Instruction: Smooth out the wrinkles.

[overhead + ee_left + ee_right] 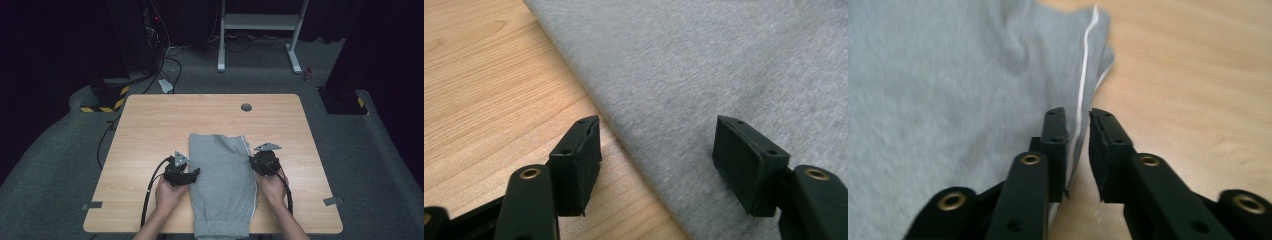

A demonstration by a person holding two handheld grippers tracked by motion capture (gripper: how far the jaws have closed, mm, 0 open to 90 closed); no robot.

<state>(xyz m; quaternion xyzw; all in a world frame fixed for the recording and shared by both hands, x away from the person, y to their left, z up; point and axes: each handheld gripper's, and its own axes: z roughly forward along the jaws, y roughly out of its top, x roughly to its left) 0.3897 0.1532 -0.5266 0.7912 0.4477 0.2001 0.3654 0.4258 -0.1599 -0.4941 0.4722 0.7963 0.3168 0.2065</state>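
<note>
High view: a grey garment point(222, 182) with a white side stripe lies flat on the near half of a wooden table point(150, 130), its elastic-looking hem hanging over the near edge. The left gripper point(192, 175) sits at the garment's left edge, the right gripper point(257, 160) at its right edge, each held by a hand point(167, 195) entering from below. A round grommet point(246, 107) is set near the table's far edge. On the carpet beyond stand a white frame point(260, 30) and loose cables point(170, 60).

Left gripper view: the jaws of the left gripper point(656, 160) stand wide apart, released; one pad lies over bare wood, the other over the grey garment point(704, 70), whose folded edge runs between them.

Right gripper view: the jaws of the right gripper point(1078, 145) are nearly closed, pinching the striped right edge of the grey garment point(948, 85), with wood to the right.
</note>
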